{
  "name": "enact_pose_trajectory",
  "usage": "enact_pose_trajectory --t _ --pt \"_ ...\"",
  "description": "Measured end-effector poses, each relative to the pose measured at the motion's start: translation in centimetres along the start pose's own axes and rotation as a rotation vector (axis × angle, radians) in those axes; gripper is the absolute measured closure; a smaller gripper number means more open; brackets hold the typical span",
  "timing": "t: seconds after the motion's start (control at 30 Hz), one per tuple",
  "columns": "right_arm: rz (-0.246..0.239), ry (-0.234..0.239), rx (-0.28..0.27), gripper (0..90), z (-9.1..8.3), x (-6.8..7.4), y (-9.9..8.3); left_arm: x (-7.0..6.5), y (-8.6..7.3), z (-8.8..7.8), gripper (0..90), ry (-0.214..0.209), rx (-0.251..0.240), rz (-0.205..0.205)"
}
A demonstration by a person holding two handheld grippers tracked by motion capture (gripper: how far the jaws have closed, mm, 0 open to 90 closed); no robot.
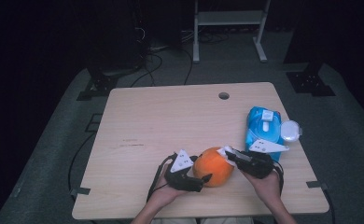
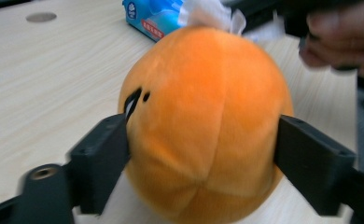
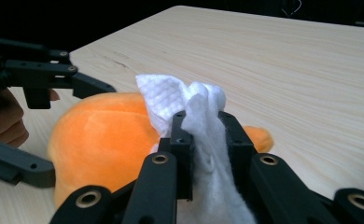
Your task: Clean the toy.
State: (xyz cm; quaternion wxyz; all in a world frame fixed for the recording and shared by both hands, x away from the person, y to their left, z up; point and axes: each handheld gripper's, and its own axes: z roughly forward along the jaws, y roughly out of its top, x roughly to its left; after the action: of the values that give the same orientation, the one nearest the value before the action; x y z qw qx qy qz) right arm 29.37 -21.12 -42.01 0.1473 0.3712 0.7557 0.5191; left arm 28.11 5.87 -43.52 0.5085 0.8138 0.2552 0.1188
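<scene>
We clamp the orange plush (image 2: 206,126) in our left gripper (image 2: 203,163); our right gripper (image 3: 207,140) pinches a white wipe (image 3: 196,112) atop it, hiding its far side.

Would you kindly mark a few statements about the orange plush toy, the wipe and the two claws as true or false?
1. The left claw has its jaws on either side of the orange plush toy. True.
2. The right claw is empty. False: its jaws are shut on a white wipe.
3. The blue wipes pack lies on the table at the person's right. True.
4. The plush toy sits on top of the wipes pack. False: it rests on the table, beside the pack.
5. The wipes pack's lid is closed. False: the white lid is flipped open.
</scene>
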Motion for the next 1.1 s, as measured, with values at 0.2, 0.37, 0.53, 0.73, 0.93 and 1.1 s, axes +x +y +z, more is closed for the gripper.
enact_pose_trajectory --t 0.2,0.37,0.53,0.73,0.93,1.1 --pt "-0.054 0.069 -0.009 77.5 0.4 2.4 0.7 -0.6 -0.1 0.0 20.2 0.0 0.01 0.034" --pt "-0.053 0.039 -0.002 77.3 0.2 1.0 0.8 -0.1 -0.4 -0.3 28.6 -0.013 0.02 0.065" --pt "0.065 -0.011 0.003 77.3 0.4 -1.2 -0.2 0.0 0.6 -0.6 18.9 -0.039 -0.033 -0.051" --pt "0.058 0.011 0.008 77.3 0.5 -0.2 0.0 -0.1 0.4 -0.3 22.2 0.017 0.005 0.009" --pt "0.005 0.048 0.013 77.6 0.3 2.5 -0.1 1.8 0.0 -1.1 17.3 -0.029 0.01 -0.048" --pt "-0.02 0.071 0.023 77.6 0.4 2.6 0.0 1.0 -0.2 -0.9 23.6 -0.031 0.026 0.047"
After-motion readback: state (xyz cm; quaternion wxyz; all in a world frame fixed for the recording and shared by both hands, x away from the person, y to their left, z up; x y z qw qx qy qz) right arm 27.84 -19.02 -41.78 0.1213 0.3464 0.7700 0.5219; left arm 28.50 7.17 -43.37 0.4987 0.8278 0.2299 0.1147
